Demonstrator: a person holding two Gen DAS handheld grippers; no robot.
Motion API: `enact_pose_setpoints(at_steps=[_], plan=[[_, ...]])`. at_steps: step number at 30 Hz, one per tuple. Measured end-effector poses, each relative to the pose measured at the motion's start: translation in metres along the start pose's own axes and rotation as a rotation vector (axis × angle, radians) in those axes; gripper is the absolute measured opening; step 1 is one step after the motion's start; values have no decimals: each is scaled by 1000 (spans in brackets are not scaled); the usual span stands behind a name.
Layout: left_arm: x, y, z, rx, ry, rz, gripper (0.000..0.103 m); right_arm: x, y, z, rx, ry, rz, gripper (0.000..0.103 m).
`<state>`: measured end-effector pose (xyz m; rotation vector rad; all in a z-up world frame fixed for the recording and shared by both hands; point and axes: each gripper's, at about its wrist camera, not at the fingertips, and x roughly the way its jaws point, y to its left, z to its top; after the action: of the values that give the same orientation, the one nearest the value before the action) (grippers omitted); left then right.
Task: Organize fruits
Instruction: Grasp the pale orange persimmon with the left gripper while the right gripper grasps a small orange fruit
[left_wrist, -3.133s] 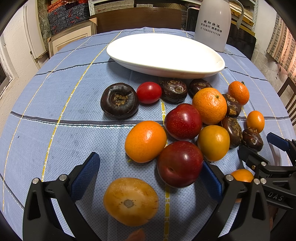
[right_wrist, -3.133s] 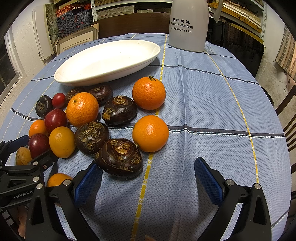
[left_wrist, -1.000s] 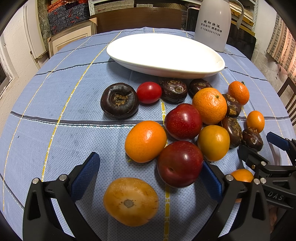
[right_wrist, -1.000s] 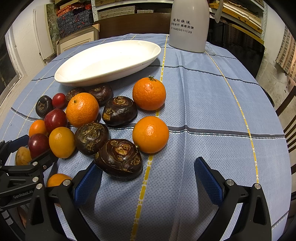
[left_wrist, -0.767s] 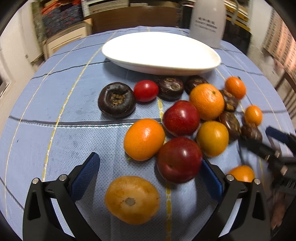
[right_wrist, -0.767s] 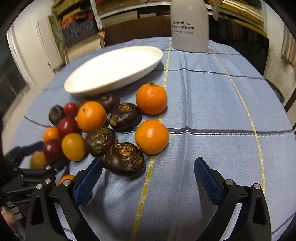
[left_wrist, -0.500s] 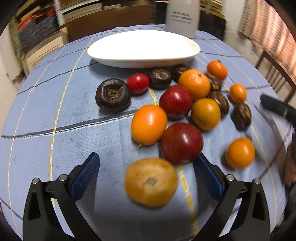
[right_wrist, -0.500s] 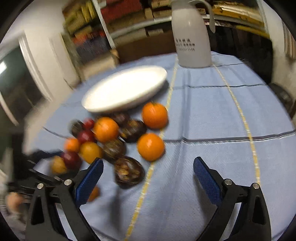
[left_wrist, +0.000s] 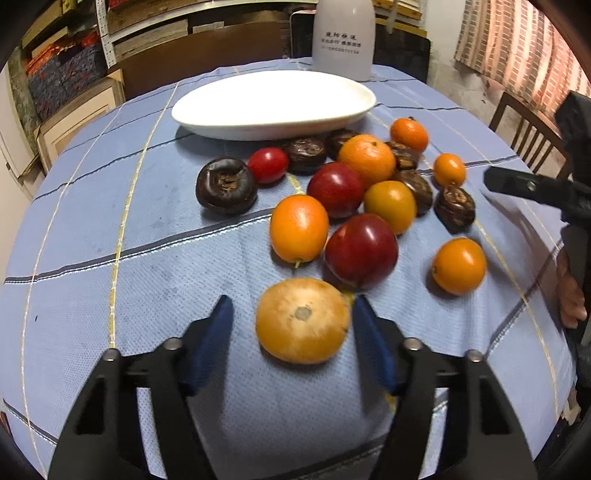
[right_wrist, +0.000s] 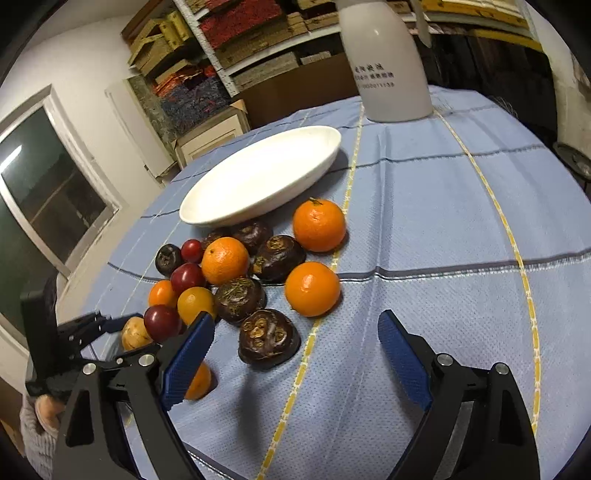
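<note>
A pile of fruit lies on the blue checked tablecloth in front of an empty white oval dish (left_wrist: 273, 101), also in the right wrist view (right_wrist: 258, 177). My left gripper (left_wrist: 291, 325) is open, its blue pads either side of a yellow-orange round fruit (left_wrist: 303, 320) without clamping it. Behind it are a red plum (left_wrist: 361, 250), an orange fruit (left_wrist: 299, 228) and several dark water chestnuts (left_wrist: 226, 185). My right gripper (right_wrist: 295, 354) is open and empty, raised above a dark chestnut (right_wrist: 269, 339) and an orange (right_wrist: 312, 289).
A tall white jug (right_wrist: 388, 62) stands behind the dish. A wooden chair (left_wrist: 524, 125) stands at the table's right edge. Shelves and boxes fill the back wall. The right gripper's finger (left_wrist: 532, 188) reaches into the left wrist view. A lone orange (left_wrist: 459, 266) lies to the right.
My left gripper has narrowed and moved in around the yellow-orange fruit. My right gripper has lifted and pulled back, so the table looks farther below it.
</note>
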<state>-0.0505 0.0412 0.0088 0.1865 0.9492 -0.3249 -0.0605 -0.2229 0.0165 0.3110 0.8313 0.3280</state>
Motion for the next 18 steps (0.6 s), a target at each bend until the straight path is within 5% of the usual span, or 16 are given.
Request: enact_pose_setpoints(at_steps=[5,10,18], plan=[[-4,2,0,-26,-17,-26,48,1,-3,0,11,-1,10,89],[-5,3,1,-65,-23,-47,46,15,-14,9,78,62,66,52],[-2,-11,5,-26,-19,1,42,38,-9,18,57,96,23,36]])
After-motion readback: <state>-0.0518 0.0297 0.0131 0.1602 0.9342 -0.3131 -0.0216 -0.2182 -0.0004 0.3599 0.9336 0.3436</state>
